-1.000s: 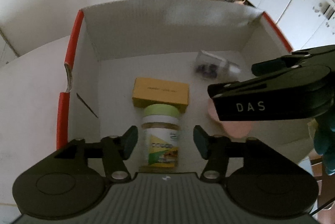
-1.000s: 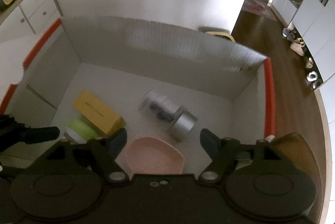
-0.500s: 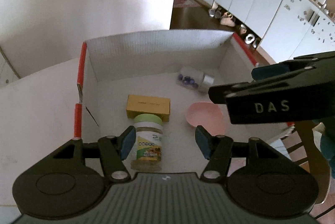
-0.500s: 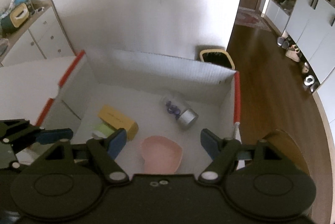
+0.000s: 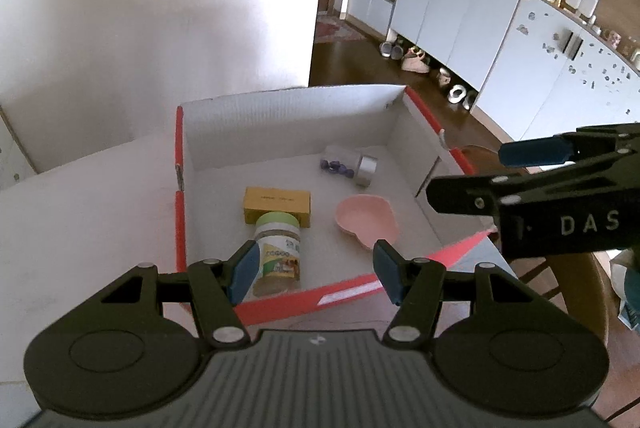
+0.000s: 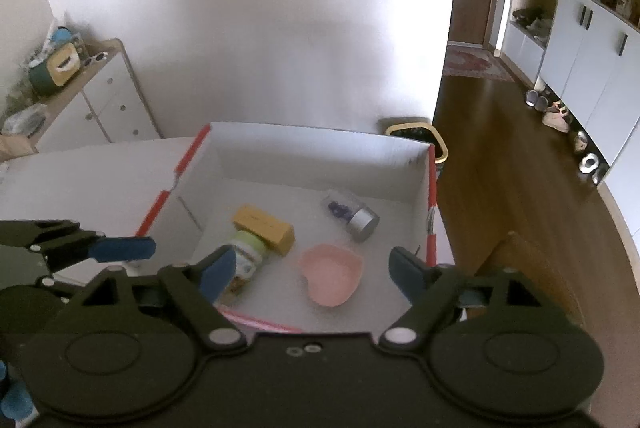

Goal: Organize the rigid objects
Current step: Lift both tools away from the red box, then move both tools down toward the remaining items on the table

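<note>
A white cardboard box with red rims (image 5: 182,224) (image 6: 431,196) stands on a white table. Inside lie a green-lidded jar (image 5: 278,252) (image 6: 246,256), a yellow box (image 5: 278,204) (image 6: 264,228), a pink heart-shaped dish (image 5: 366,222) (image 6: 330,274) and a clear jar with a silver lid and purple pieces (image 5: 352,166) (image 6: 352,214). My left gripper (image 5: 314,274) is open and empty, above the box's near rim. My right gripper (image 6: 310,270) is open and empty, also above the near side; it shows in the left wrist view (image 5: 532,184).
The white table (image 5: 80,220) extends left of the box. A white drawer unit (image 6: 100,108) stands at the far left. A yellow-rimmed bin (image 6: 416,132) sits behind the box. Wood floor, white cabinets (image 5: 460,12) and a wooden chair (image 6: 532,268) are to the right.
Both grippers have risen and pulled back from inside the box, staying open and empty. The objects in the box have not moved.
</note>
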### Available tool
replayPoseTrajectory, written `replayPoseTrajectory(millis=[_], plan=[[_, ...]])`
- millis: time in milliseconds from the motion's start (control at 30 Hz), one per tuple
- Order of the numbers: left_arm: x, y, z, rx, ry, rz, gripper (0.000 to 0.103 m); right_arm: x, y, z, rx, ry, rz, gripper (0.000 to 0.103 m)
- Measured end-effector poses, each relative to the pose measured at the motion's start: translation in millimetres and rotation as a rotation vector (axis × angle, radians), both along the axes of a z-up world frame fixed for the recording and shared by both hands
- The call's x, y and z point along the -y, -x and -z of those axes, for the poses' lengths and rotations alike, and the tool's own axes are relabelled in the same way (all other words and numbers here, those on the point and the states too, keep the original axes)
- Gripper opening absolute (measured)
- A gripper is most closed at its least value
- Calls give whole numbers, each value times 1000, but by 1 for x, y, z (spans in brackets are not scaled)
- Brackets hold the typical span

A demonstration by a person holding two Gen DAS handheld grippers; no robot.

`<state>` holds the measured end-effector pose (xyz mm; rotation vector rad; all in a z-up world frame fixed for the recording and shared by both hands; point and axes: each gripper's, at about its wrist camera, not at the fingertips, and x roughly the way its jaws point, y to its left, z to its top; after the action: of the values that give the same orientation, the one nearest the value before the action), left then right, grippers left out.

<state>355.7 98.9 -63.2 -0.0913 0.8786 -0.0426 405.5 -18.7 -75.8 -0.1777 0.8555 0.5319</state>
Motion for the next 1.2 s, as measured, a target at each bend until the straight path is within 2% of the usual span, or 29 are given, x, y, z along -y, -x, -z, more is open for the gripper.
replayPoseTrajectory(millis=[100, 400, 500, 567, 833, 1033, 1200], plan=[[0, 15, -7, 22, 5, 12, 70, 3, 16, -5, 10, -22, 2, 84], [-5, 56, -21, 67, 3, 46, 71, 12, 71, -25, 65, -91, 6, 90], [-7, 68, -27, 87, 9, 52, 80, 16, 87, -32, 82, -117, 10, 94], [-8, 75, -31, 103, 10, 56, 80, 19, 98, -35, 91, -131, 15, 98], [-10, 100, -37, 141, 17, 66, 80, 27, 138, -37, 137, -183, 30, 102], [-10, 119, -33, 155, 4, 86, 81, 34, 169, -30, 165, -218, 56, 102], [-10, 134, -24, 159, 4, 102, 82, 39, 194, -18, 194, -201, 63, 103]])
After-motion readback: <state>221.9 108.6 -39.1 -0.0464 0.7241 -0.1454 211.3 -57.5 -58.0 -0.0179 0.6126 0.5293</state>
